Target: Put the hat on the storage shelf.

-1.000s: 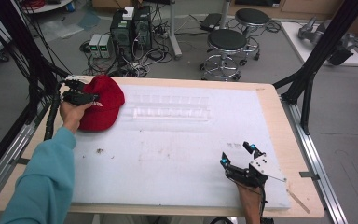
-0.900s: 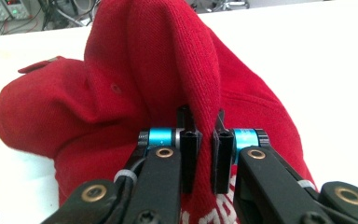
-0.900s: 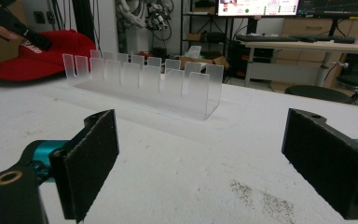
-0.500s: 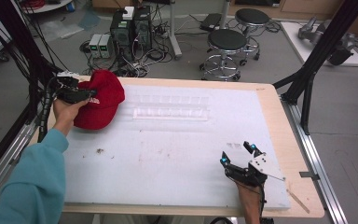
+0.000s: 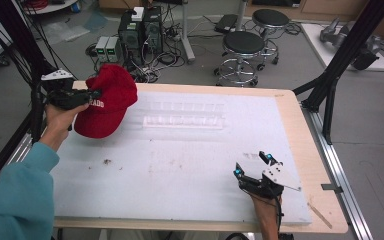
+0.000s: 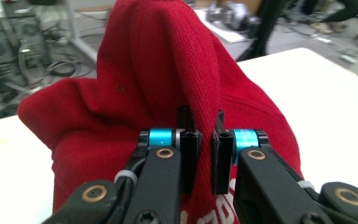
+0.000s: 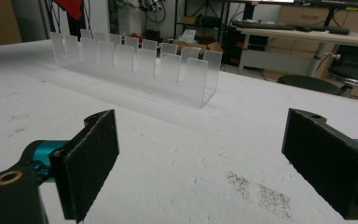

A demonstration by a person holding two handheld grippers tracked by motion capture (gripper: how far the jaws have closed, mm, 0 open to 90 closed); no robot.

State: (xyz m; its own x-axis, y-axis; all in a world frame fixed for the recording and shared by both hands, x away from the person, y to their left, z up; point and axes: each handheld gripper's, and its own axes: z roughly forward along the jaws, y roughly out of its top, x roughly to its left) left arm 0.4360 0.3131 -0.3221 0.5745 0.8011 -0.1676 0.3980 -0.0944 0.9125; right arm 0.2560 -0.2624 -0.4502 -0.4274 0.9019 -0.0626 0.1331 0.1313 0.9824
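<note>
At the far left corner of the white foam board [image 5: 180, 170], the left gripper [image 5: 91, 94] is clenched on a fold of the red cap [image 5: 105, 102]; in the left gripper view its black jaws stand nearly together with a pinch of the red fabric [image 6: 168, 79] between them. The cap hangs from that grip, lifted clear of the board's left edge, its crown bunched upward and its white lettering (only partly readable) facing the camera in the high view. The person's left hand [image 5: 60, 117], in a teal sleeve [image 5: 17, 195], holds the gripper level just left of the cap.

Further right, in the board's far middle, lies a clear plastic rack [image 5: 185, 114] with a row of upright slotted tabs; the right gripper view shows it [image 7: 135, 65] standing well beyond the jaws.

Near the board's front right corner, the right gripper [image 5: 252, 165] rests low over the foam with its jaws spread wide and nothing between them, its pads [image 7: 91, 163] well apart above some dark specks [image 7: 256, 189] on the board.
</note>
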